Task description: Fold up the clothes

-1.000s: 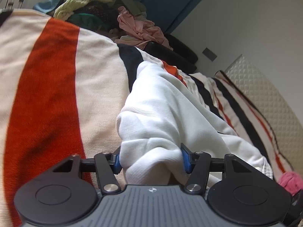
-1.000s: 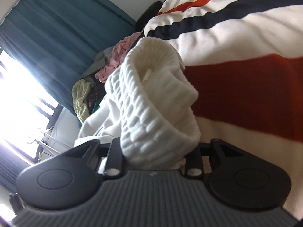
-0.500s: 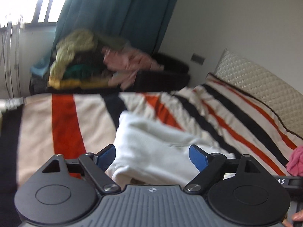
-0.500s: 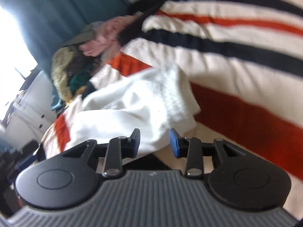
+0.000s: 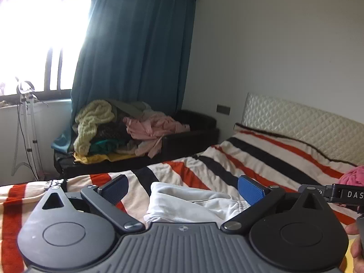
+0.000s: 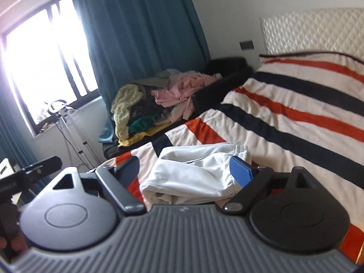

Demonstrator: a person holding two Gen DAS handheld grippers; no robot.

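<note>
- The white garment (image 5: 193, 202) lies in a compact folded bundle on the striped blanket (image 5: 261, 159), near the bed's front edge, with a ribbed hem (image 6: 241, 151) at its right end.
- Left gripper (image 5: 182, 188) is spread wide and holds nothing; it hovers above the bundle.
- Right gripper (image 6: 188, 170) is likewise spread wide, empty, just over the bundle.
- The garment looks soft, thick and light; it will sag and may unfold if lifted by one layer.
- Best hold: pinch through all layers at the two ends, or at the thick ribbed hem.
- A pile of clothes (image 5: 118, 132) waits on the dark couch (image 5: 195, 127).
</note>
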